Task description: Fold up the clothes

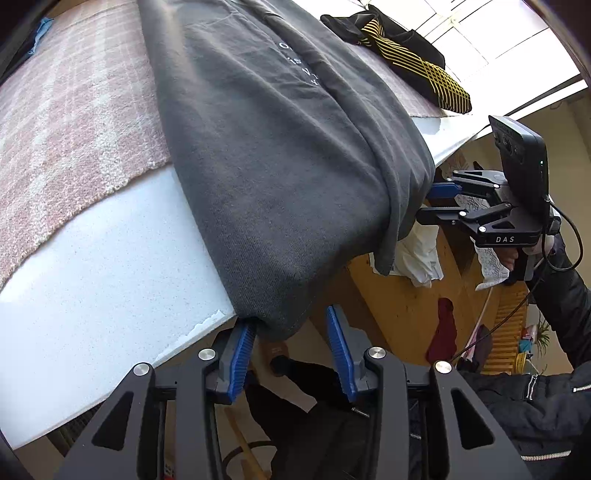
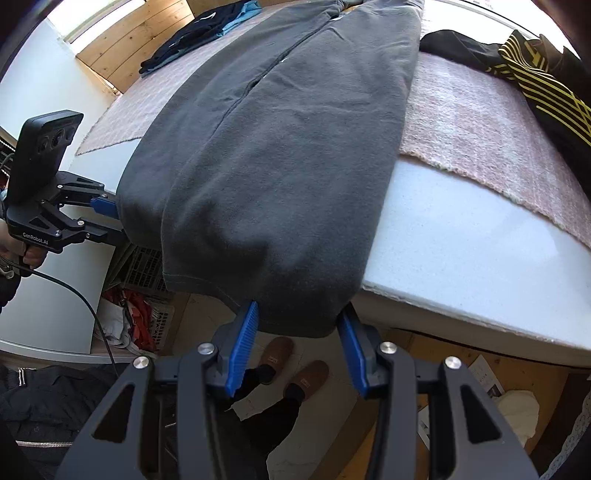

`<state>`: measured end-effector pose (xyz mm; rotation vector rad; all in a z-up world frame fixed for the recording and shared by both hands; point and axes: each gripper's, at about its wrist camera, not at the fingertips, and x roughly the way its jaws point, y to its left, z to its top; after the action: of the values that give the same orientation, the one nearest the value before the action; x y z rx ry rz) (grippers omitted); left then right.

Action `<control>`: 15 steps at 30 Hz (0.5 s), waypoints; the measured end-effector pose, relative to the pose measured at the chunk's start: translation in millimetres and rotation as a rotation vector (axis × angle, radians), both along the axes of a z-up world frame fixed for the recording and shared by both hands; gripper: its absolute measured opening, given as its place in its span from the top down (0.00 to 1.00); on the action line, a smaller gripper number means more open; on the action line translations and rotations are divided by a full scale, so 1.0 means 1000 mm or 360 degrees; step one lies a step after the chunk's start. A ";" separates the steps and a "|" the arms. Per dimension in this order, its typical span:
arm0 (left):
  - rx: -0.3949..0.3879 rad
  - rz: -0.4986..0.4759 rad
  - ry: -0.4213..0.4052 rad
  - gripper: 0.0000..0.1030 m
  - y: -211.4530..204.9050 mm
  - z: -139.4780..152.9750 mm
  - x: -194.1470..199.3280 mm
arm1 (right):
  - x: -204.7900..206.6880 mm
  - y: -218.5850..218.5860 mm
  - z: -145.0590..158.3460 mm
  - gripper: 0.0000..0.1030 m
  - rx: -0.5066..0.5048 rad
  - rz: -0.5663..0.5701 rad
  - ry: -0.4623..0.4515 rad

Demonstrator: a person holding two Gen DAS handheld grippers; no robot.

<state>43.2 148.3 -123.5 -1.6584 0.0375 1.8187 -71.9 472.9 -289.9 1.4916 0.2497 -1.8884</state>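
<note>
Both tongs stand apart at the hem of the grey shirt [image 1: 280, 177], which hangs over the table [image 1: 110, 280] edge: our left gripper [image 1: 291, 347] and right gripper [image 2: 299, 347] straddle its two corners, likely to pinch and fold.

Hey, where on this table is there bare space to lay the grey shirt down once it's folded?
Bare white tabletop lies right of the grey shirt, between the table edge and the pink rug. A similar white strip lies on its left. Crowded spots: the black and yellow garment far right, and the dark clothes pile far left.
</note>
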 end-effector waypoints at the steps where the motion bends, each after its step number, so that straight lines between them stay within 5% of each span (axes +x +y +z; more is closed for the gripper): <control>1: -0.0011 -0.0007 -0.0001 0.63 0.001 0.000 0.000 | 0.000 -0.001 -0.001 0.57 0.0001 0.0002 0.0001; 6: -0.0150 0.0013 0.0048 0.63 -0.009 0.003 0.011 | 0.003 -0.003 0.004 0.58 0.0034 0.0019 0.0048; 15: -0.0088 0.0074 0.0029 0.63 -0.011 0.000 0.003 | 0.015 -0.018 0.006 0.58 0.0155 0.0084 0.0164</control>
<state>46.1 136.8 -123.9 -1.6939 0.0579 1.8827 -57.0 454.7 -283.8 1.4381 0.4308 -1.9373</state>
